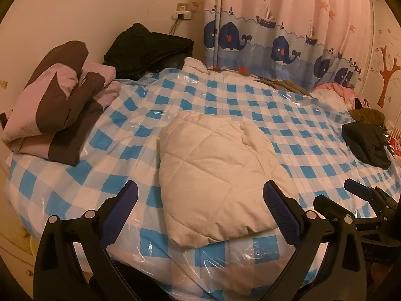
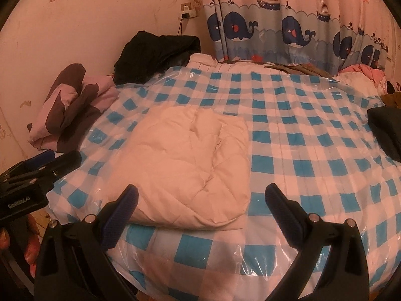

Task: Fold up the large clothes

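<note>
Both the left gripper (image 1: pixel 200 195) and right gripper (image 2: pixel 200 198) hang wide apart, empty, just short of the folded cream jacket's (image 1: pixel 213 175) near edge; bare checked cover (image 2: pixel 313 150) spreads beyond.

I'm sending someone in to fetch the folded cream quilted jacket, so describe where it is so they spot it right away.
Find the bed with the blue-and-white checked cover under clear plastic, below the whale curtain. The cream quilted jacket lies folded on its near middle. It is the only pale, stitched, puffy piece there; the other piles at the edges are purple-and-brown or black.
</note>
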Available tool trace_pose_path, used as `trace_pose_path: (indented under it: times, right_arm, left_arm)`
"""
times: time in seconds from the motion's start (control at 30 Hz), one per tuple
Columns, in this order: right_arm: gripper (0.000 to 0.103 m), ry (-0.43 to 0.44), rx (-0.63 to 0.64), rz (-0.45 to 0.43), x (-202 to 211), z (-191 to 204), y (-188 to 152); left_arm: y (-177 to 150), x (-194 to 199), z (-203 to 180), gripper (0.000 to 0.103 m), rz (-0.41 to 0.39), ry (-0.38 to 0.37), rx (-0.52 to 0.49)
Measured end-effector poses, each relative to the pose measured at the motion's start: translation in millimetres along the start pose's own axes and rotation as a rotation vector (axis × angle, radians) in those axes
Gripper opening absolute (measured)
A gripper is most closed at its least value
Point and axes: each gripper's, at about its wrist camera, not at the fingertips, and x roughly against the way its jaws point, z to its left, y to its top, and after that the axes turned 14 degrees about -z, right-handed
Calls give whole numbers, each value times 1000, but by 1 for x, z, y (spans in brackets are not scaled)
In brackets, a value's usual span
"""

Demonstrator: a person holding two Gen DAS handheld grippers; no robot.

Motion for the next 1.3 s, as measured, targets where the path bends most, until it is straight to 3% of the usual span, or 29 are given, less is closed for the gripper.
trace_pose_path:
  times: [1.3]
  right_arm:
    - [98,36,30,52,-11,21,-6]
  left_arm:
    - [-6,-1,3,96,2,-5,7]
